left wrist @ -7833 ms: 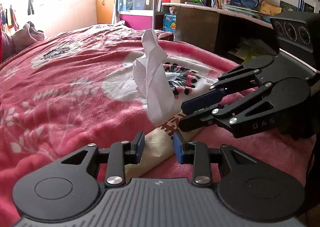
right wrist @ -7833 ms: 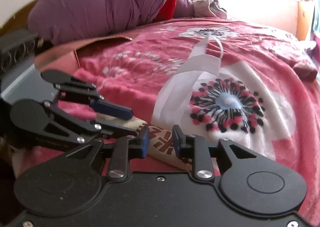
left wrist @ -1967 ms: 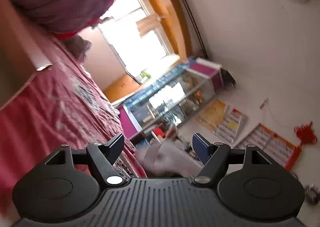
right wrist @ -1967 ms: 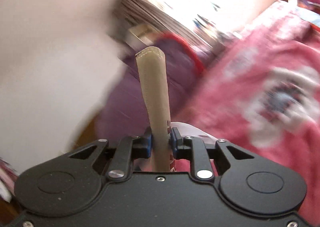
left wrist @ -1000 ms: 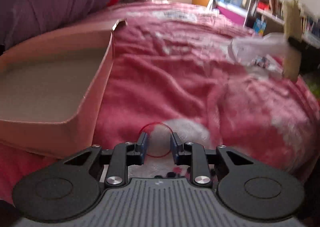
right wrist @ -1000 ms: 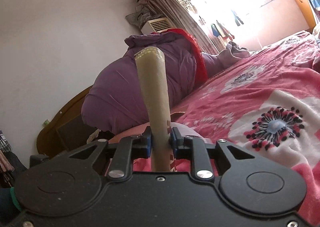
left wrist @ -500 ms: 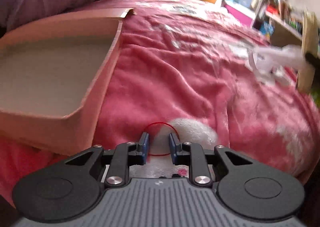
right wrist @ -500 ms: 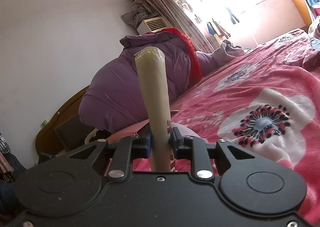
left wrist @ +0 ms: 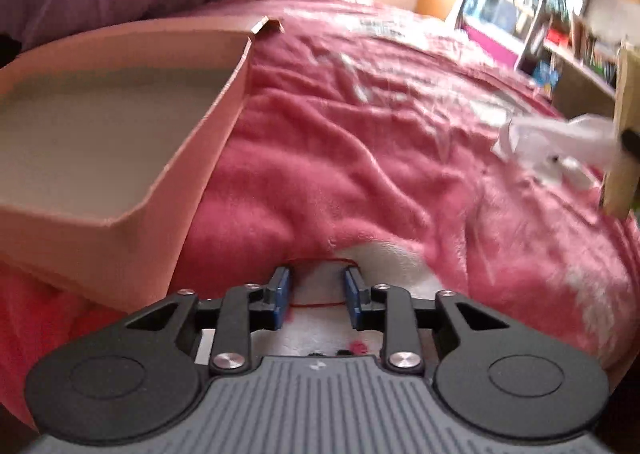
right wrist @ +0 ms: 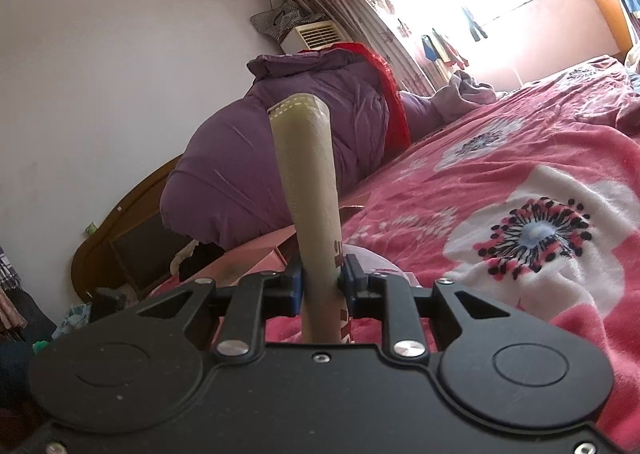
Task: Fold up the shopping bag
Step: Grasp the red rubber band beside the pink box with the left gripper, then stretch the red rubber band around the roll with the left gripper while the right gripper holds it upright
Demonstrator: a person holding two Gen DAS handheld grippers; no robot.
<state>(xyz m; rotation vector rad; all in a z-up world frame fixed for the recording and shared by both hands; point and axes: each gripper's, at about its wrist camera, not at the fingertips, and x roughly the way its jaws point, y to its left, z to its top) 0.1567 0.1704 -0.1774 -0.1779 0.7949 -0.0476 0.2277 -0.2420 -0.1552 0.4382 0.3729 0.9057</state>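
Bag point(right wrist: 310, 205), rolled into a tight beige tube, stands upright at centre frame, clamped between the pads of the right gripper point(right wrist: 322, 286) as it was 1 second ago. Lower centre in the left view, the left gripper point(left wrist: 318, 296) hangs over a thin red elastic loop point(left wrist: 320, 282) on the bed point(left wrist: 360, 157), its jaws now opening around the loop after narrowing, nothing pinched. That suggests the band, meant to bind the roll, is not yet secured.
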